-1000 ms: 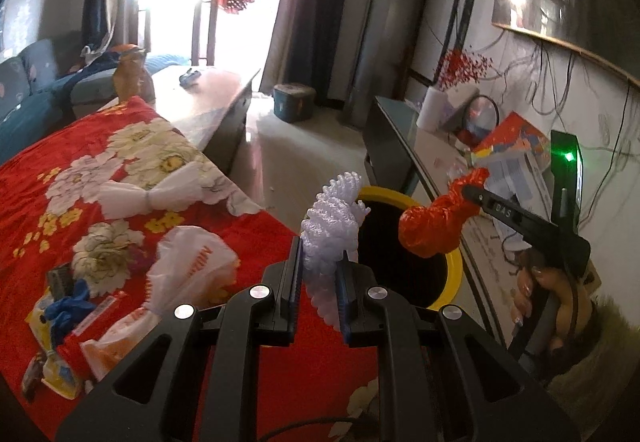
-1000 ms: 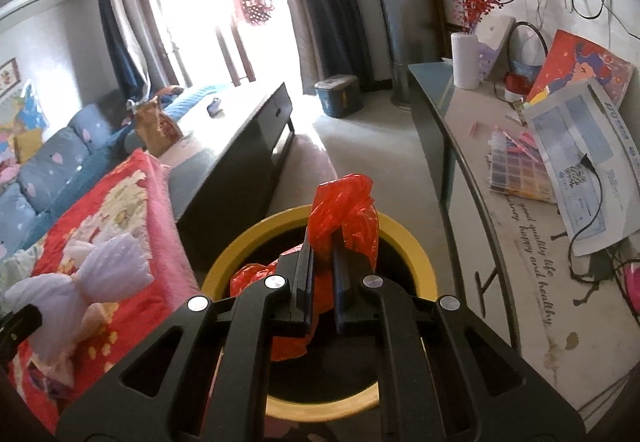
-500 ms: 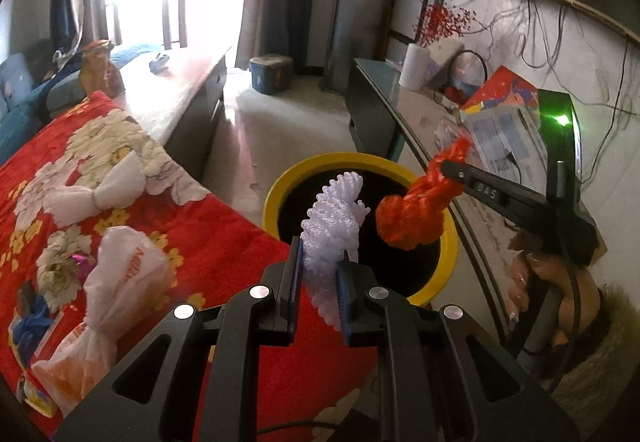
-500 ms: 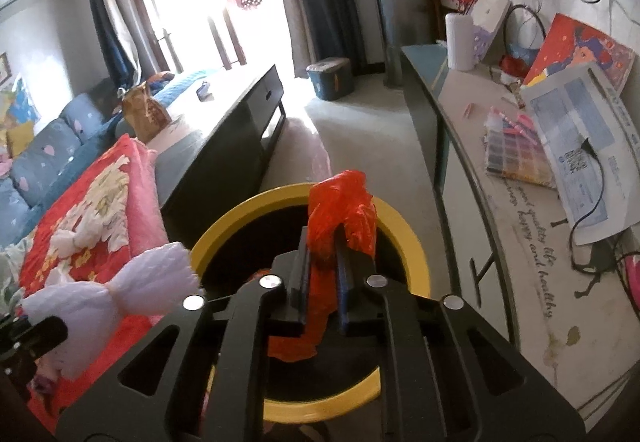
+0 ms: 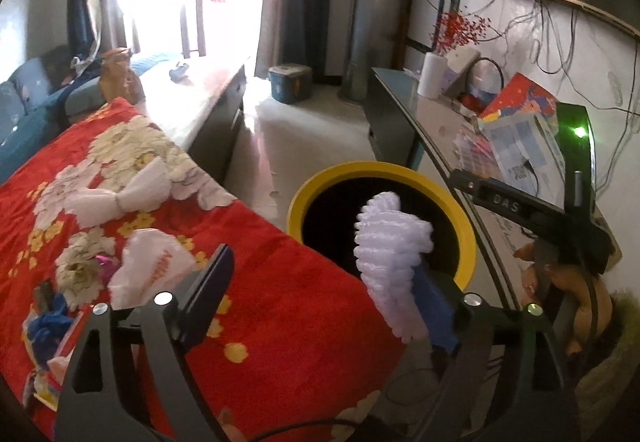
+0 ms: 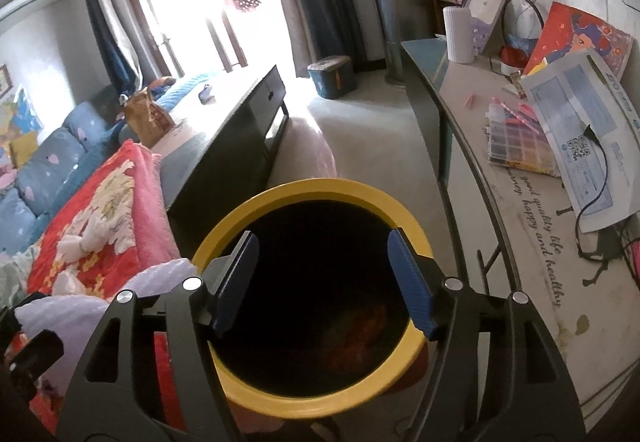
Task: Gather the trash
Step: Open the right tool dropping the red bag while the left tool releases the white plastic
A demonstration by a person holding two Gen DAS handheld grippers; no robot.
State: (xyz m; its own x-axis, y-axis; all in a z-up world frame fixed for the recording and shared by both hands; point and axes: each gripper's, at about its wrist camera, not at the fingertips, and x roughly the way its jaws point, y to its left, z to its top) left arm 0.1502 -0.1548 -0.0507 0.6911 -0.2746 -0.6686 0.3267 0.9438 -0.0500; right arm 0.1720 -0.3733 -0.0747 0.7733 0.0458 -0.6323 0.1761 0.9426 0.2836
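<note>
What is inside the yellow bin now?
In the yellow bin a crumpled red bag shows dimly near the bottom. The rest is too dark to tell what else lies there.

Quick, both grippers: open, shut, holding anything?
Left gripper: jaws just opened wide; white foam wrap leans on one finger, unclamped.
Right gripper: jaws just opened, empty, over the yellow bin.

Left gripper (image 5: 324, 290), right gripper (image 6: 324, 282): jaws just opened wide.

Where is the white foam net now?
In the left wrist view, the white foam net leans against the left gripper's right finger, before the yellow bin.
</note>
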